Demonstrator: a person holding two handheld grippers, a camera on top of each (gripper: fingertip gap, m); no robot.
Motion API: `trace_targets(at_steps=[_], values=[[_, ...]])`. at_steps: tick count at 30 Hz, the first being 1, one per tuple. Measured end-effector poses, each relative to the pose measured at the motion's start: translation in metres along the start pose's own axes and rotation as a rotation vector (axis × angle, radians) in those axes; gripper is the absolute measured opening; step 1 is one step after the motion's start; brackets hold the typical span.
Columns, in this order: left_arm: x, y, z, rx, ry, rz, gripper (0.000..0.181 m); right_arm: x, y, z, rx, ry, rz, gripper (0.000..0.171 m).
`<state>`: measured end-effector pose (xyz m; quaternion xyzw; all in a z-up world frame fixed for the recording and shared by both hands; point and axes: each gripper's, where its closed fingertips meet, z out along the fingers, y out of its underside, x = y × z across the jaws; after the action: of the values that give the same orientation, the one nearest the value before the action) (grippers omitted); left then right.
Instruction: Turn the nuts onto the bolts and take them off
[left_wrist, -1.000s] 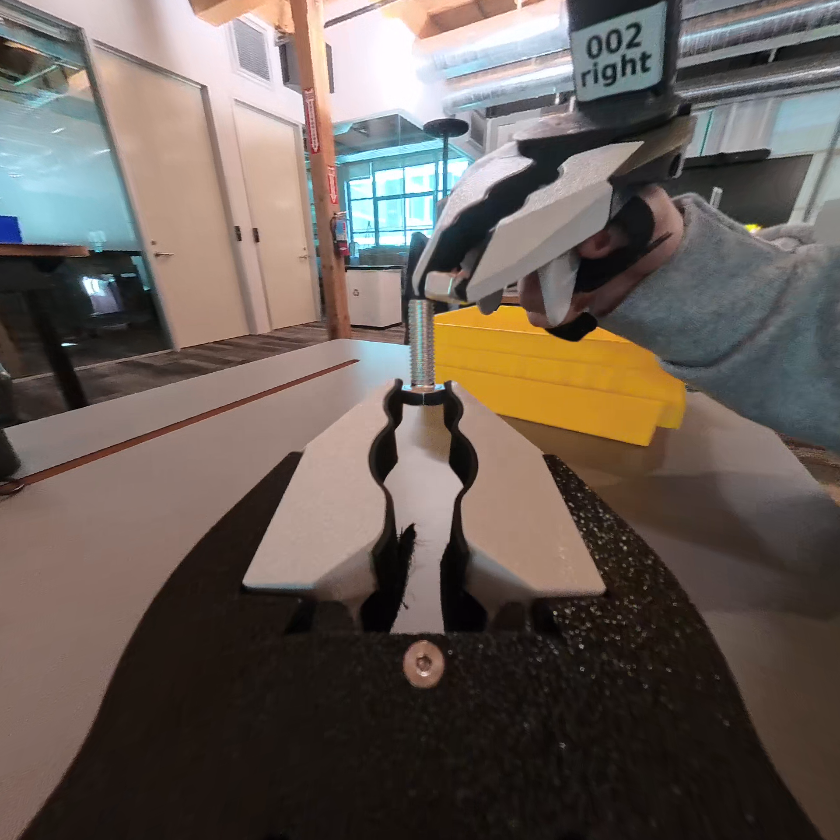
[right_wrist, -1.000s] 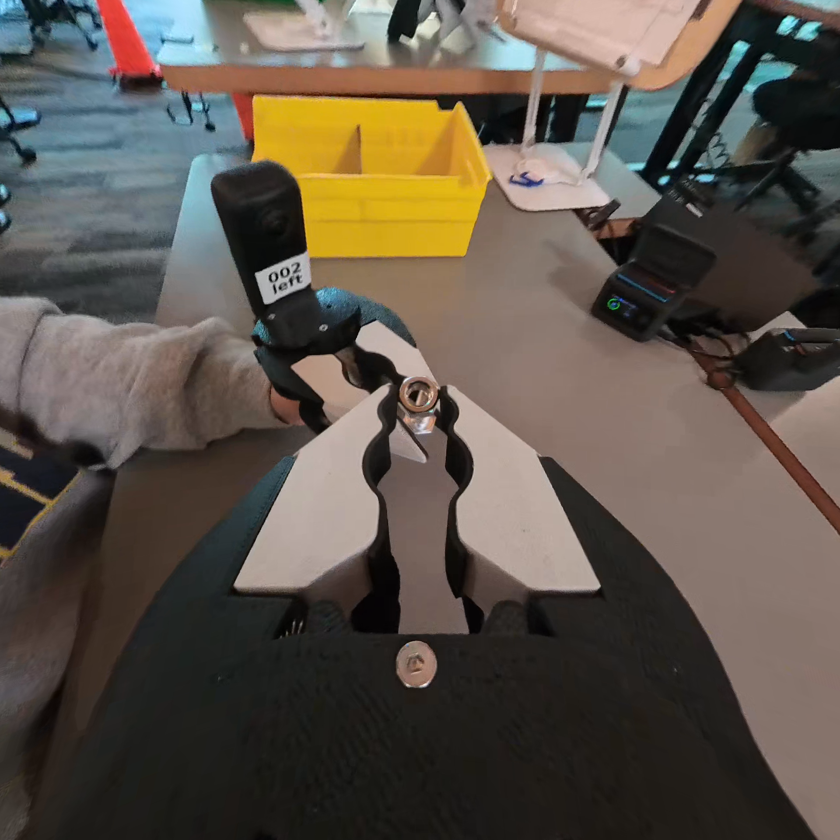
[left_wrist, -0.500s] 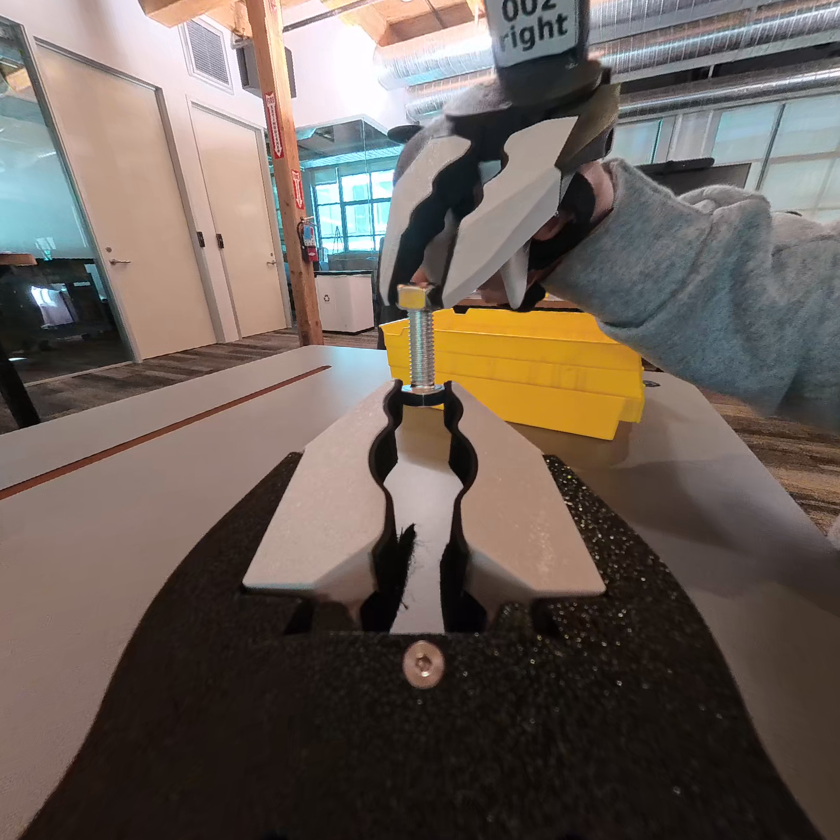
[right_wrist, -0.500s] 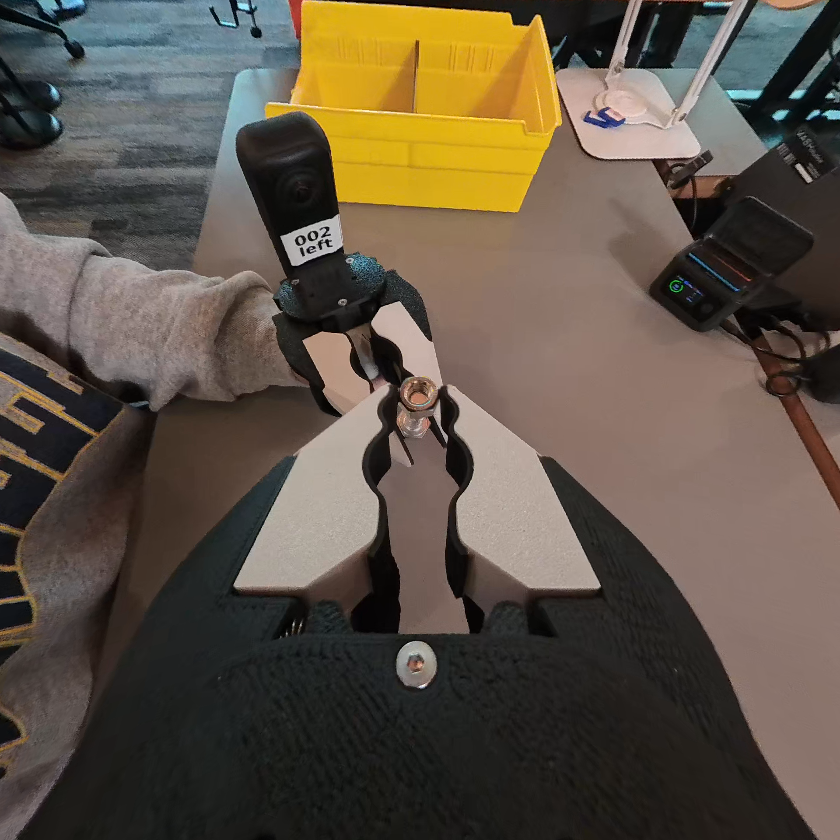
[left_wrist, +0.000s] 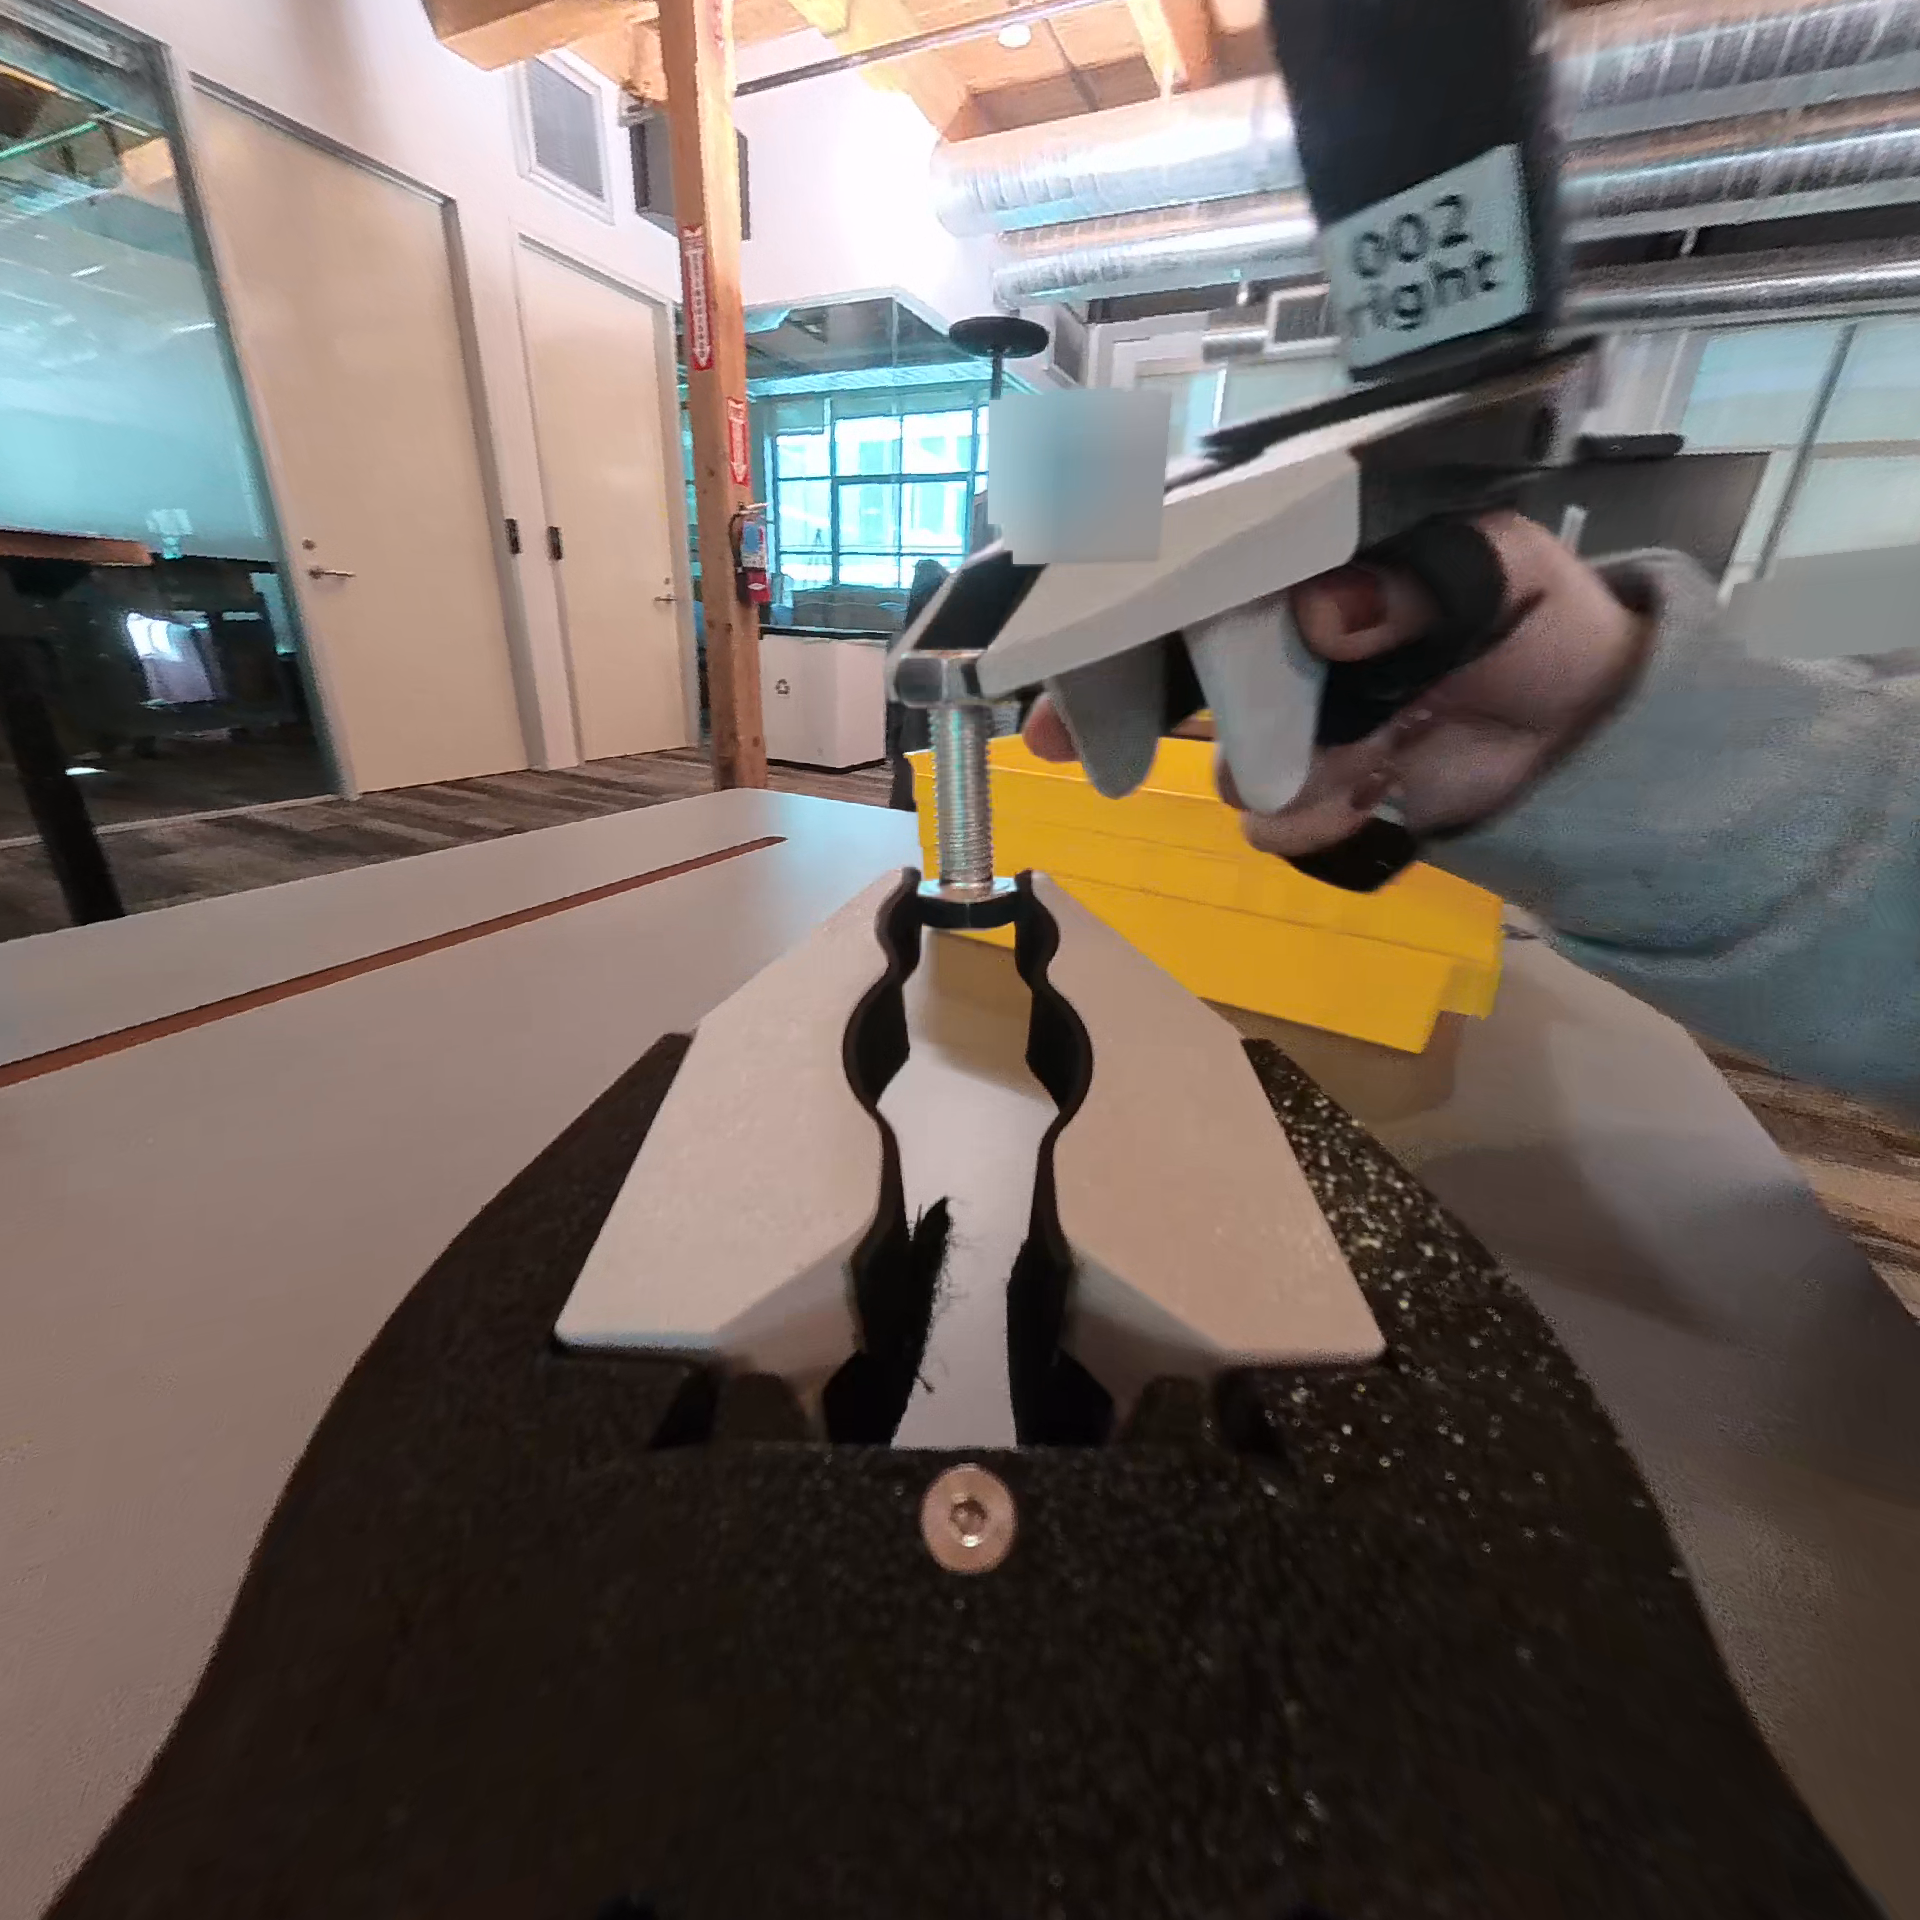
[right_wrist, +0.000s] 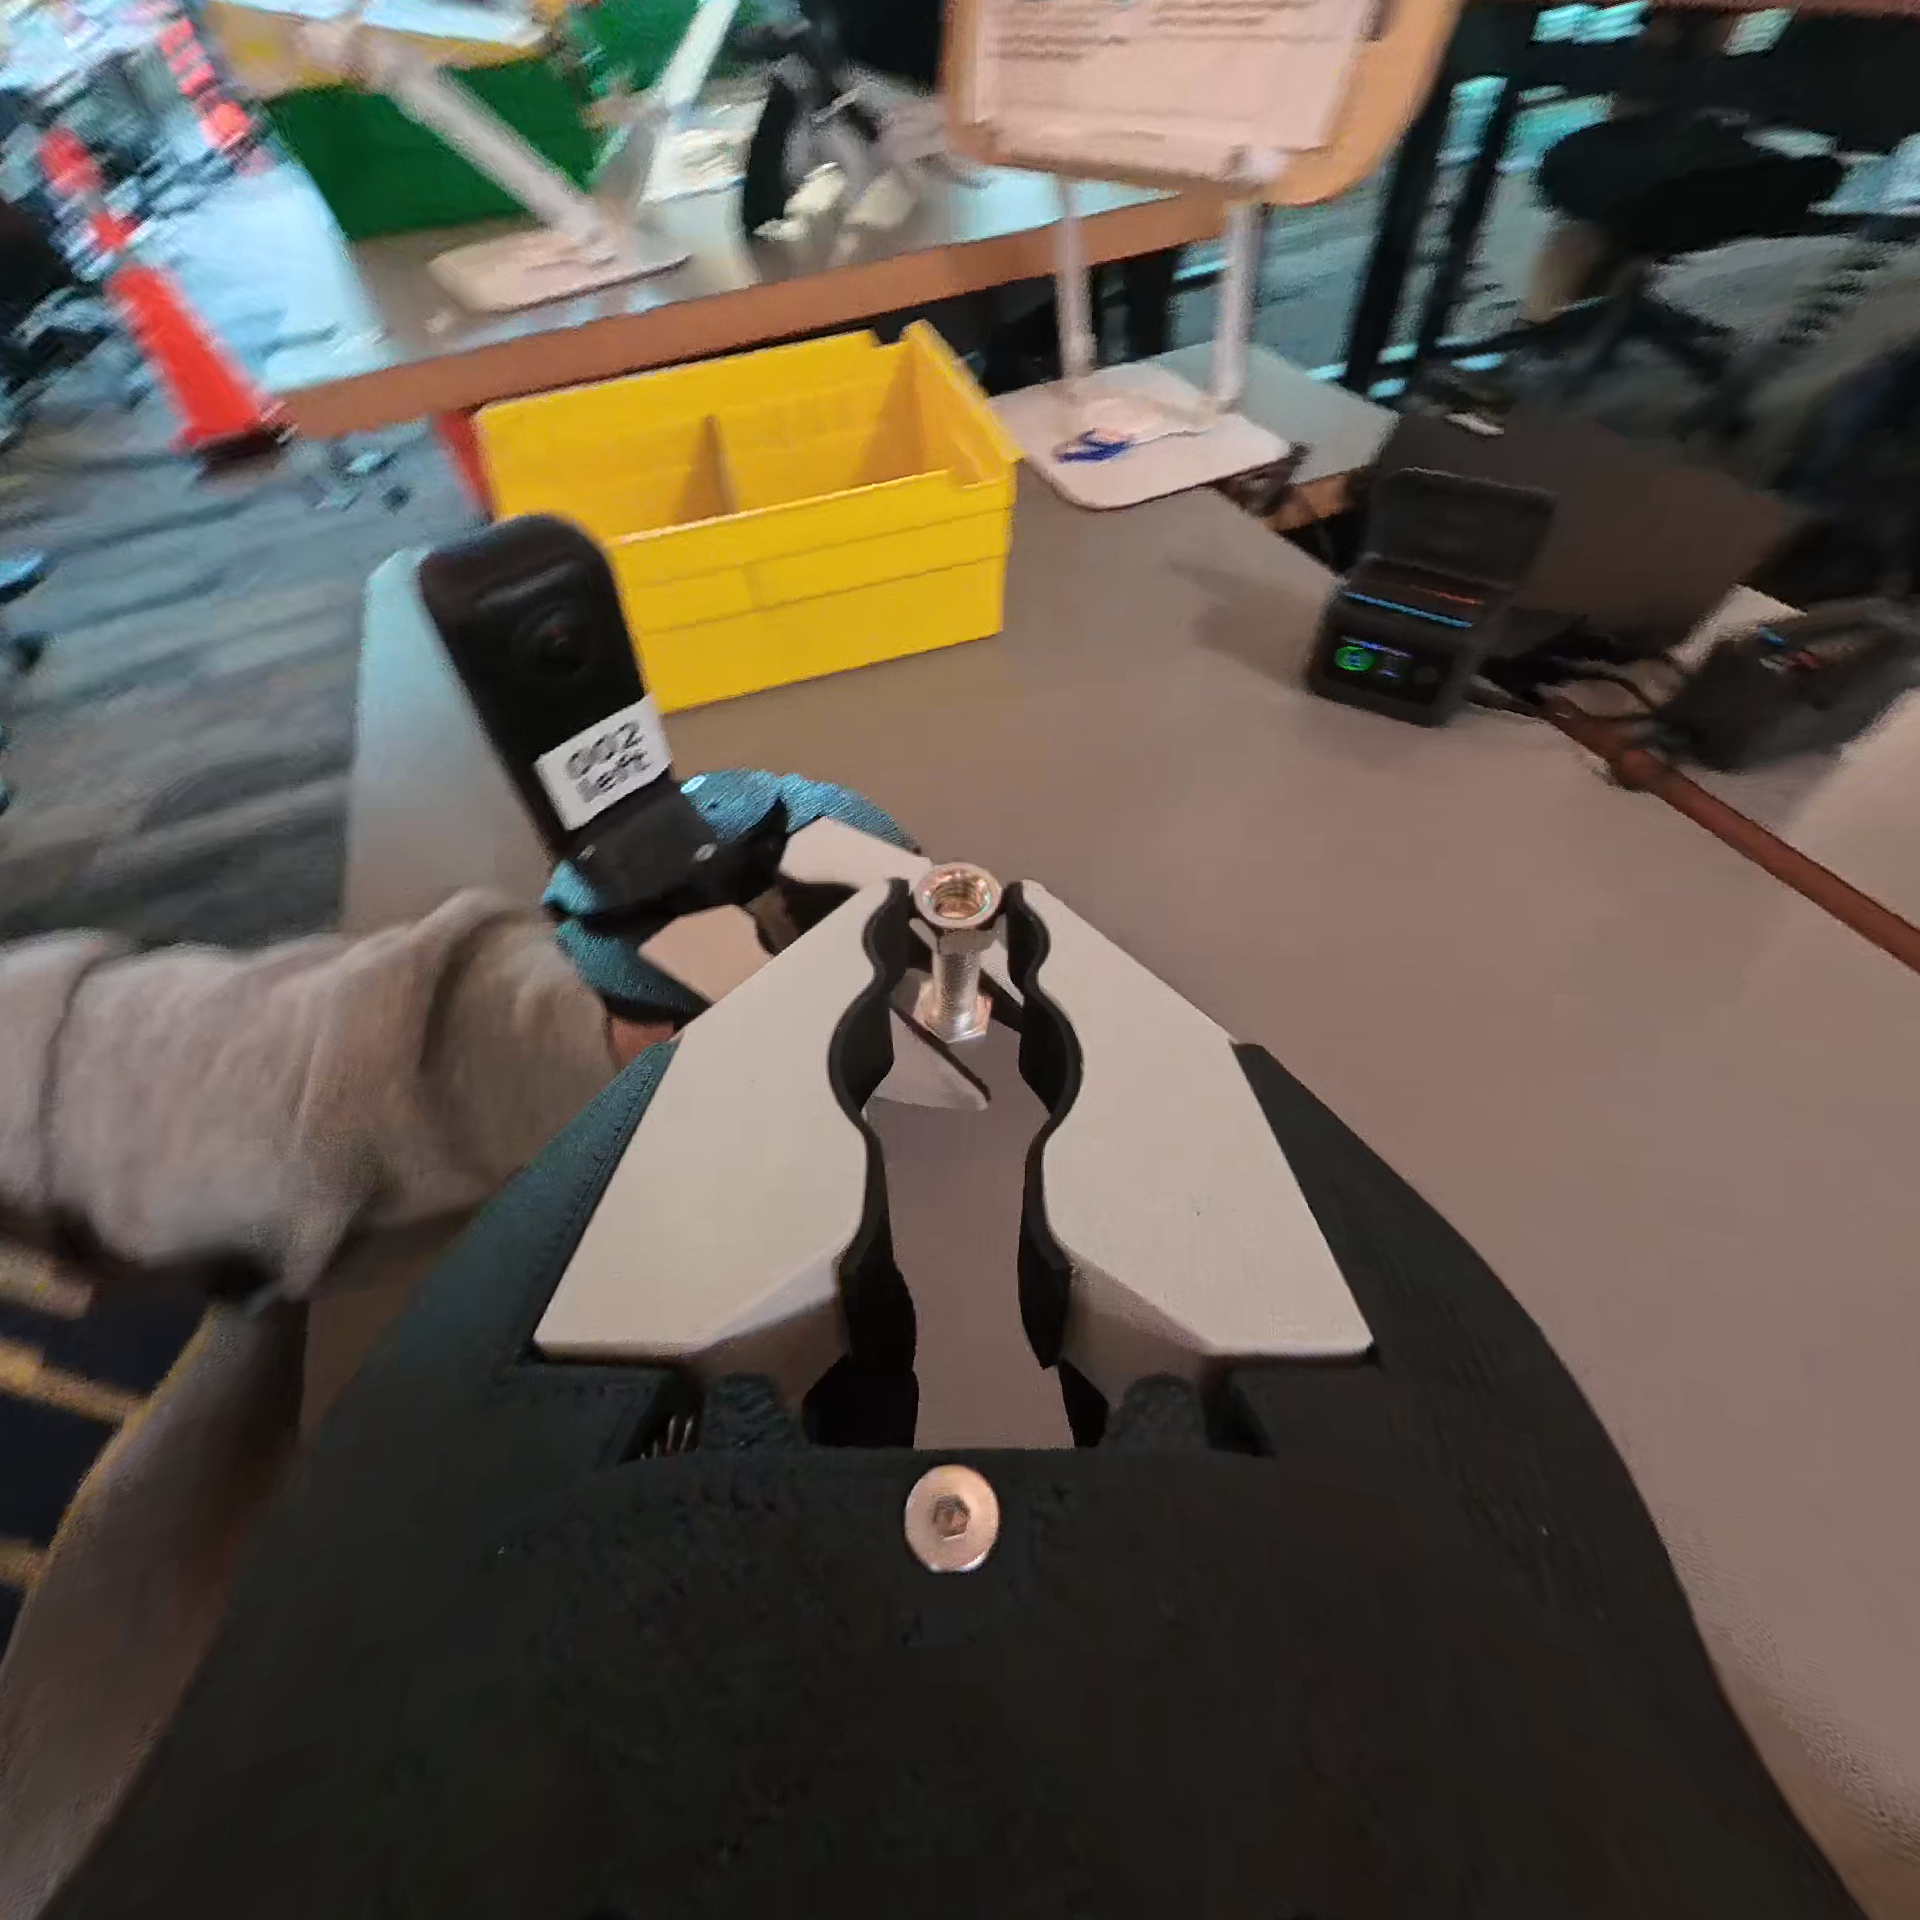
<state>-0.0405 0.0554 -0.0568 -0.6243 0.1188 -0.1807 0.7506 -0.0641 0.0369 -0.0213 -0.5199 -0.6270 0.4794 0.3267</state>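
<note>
Left tongs (left_wrist: 968, 902) clamping bolt (left_wrist: 962, 798) head, bolt standing upright above bench (left_wrist: 312, 1195) middle. Right tongs (right_wrist: 954, 902) gripping nut (right_wrist: 956, 900) at thread tip. Nut barely engaged or nearly off; direction unclear.

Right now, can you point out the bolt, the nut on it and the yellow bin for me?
bolt (left_wrist: 962, 800): left wrist view, on the middle of its threaded shaft.
nut (right_wrist: 957, 902): right wrist view, on its top face at the bolt's upper end.
yellow bin (right_wrist: 831, 613): right wrist view, on its front wall.
</note>
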Motion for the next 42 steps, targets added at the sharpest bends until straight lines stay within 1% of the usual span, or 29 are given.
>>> trace_targets(at_steps=[3,6,7,8,9,11,15,17,19,21,23,25,27,29,31,32,33,35,36,37,39,41,42], values=[[-0.002,0.003,0.001,-0.023,-0.030,0.022,0.016,0.005,0.002,-0.001,0.079,0.213,0.041,0.018],[-0.001,0.003,0.002,-0.023,-0.026,0.028,0.016,0.006,0.003,-0.001,0.113,0.317,-0.038,0.018],[-0.001,0.004,0.002,-0.026,-0.025,0.028,0.016,0.005,0.003,0.000,0.124,0.317,-0.055,0.033],[-0.001,0.004,0.002,-0.028,-0.022,0.029,0.016,0.002,0.002,0.002,0.142,0.288,-0.055,0.051],[0.000,0.004,0.002,-0.029,-0.017,0.031,0.016,-0.002,-0.001,0.002,0.175,0.238,-0.047,0.060],[0.003,0.005,0.003,-0.030,0.001,0.035,0.016,-0.007,-0.007,0.001,0.234,0.172,-0.031,0.065],[0.011,0.003,0.003,-0.020,0.050,0.026,0.016,-0.016,-0.007,0.008,0.257,0.051,-0.016,0.078],[0.008,0.003,0.003,-0.016,0.038,0.018,0.016,-0.023,-0.005,0.008,0.260,0.001,-0.022,0.078],[-0.001,-0.001,-0.001,0.009,0.003,-0.019,0.016,-0.027,-0.002,0.001,0.265,0.000,-0.048,0.075],[-0.011,-0.005,-0.006,0.031,-0.027,-0.056,0.016,-0.026,0.000,-0.008,0.300,0.012,-0.057,0.067],[-0.007,-0.007,-0.006,0.039,0.003,-0.060,0.015,-0.025,-0.003,-0.007,0.328,0.008,-0.052,0.072],[0.006,-0.004,-0.001,0.019,0.071,-0.046,0.016,-0.026,-0.007,0.001,0.326,-0.015,-0.069,0.084],[0.017,0.000,0.003,-0.006,0.120,-0.042,0.016,-0.028,-0.009,0.009,0.325,-0.044,-0.088,0.085],[0.014,0.001,0.003,-0.010,0.107,-0.045,0.016,-0.032,-0.001,0.014,0.284,-0.086,-0.077,0.082],[0.002,-0.005,-0.004,0.020,0.059,-0.074,0.016,-0.032,0.009,0.003,0.282,-0.093,-0.069,0.079],[-0.006,-0.008,-0.008,0.040,0.039,-0.100,0.016,-0.031,0.012,-0.005,0.300,-0.093,-0.066,0.065],[-0.007,-0.010,-0.010,0.052,0.045,-0.113,0.016,-0.028,0.012,-0.010,0.329,-0.085,-0.056,0.060],[0.003,-0.006,-0.005,0.024,0.091,-0.094,0.016,-0.026,0.007,-0.011,0.360,-0.089,-0.056,0.060],[0.012,-0.002,-0.001,0.001,0.128,-0.083,0.016,-0.026,0.003,-0.006,0.360,-0.097,-0.060,0.063],[0.021,0.002,0.003,-0.020,0.164,-0.075,0.016,-0.027,-0.002,0.000,0.360,-0.102,-0.070,0.070],[0.031,0.005,0.006,-0.039,0.215,-0.073,0.016,-0.031,-0.006,0.011,0.347,-0.139,-0.076,0.072],[0.026,0.002,0.003,-0.021,0.199,-0.083,0.016,-0.036,0.000,0.012,0.316,-0.191,-0.042,0.072],[0.019,-0.002,-0.001,-0.002,0.170,-0.094,0.016,-0.036,0.003,0.006,0.317,-0.194,-0.033,0.070]])
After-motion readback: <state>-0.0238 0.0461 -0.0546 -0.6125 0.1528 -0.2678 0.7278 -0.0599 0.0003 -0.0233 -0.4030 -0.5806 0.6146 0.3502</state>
